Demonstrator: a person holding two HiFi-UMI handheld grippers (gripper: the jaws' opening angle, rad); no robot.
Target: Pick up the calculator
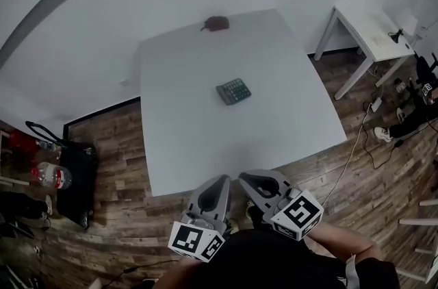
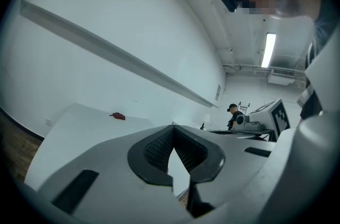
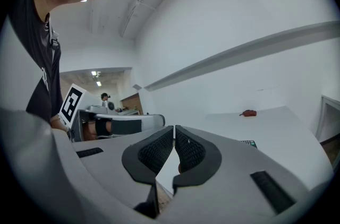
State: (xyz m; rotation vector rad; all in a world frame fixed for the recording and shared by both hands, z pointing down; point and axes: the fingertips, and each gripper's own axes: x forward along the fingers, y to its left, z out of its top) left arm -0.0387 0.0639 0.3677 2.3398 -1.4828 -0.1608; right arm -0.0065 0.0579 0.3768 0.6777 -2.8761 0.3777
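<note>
Closest in, at the bottom of the head view, the left gripper (image 1: 220,179) sits just short of the near edge of the white table (image 1: 178,144), its marker cube (image 1: 196,240) over the person's dark clothing. In the left gripper view its ribbed pads (image 2: 158,148) meet at their tips, pressed together with nothing between them. Just beside it, the right gripper (image 1: 248,178) points at the same table edge and carries its own marker cube (image 1: 297,214). In the right gripper view the right gripper's pads (image 3: 155,153) are likewise pressed together and empty.

On the wooden floor (image 1: 123,144) at far left stands a black bag (image 1: 75,178) with a clear plastic bottle (image 1: 49,175) next to it. On the table, the calculator (image 1: 233,90) lies flat near the middle, slightly right of centre, well apart from both grippers. In the right gripper view only its edge (image 3: 248,143) shows past the right jaw. A small reddish-brown object (image 1: 216,23) rests at the table's far edge, by the wall. Farther right stands a smaller white side table (image 1: 369,27), and cables (image 1: 356,144) trail over the floor beside it.
</note>
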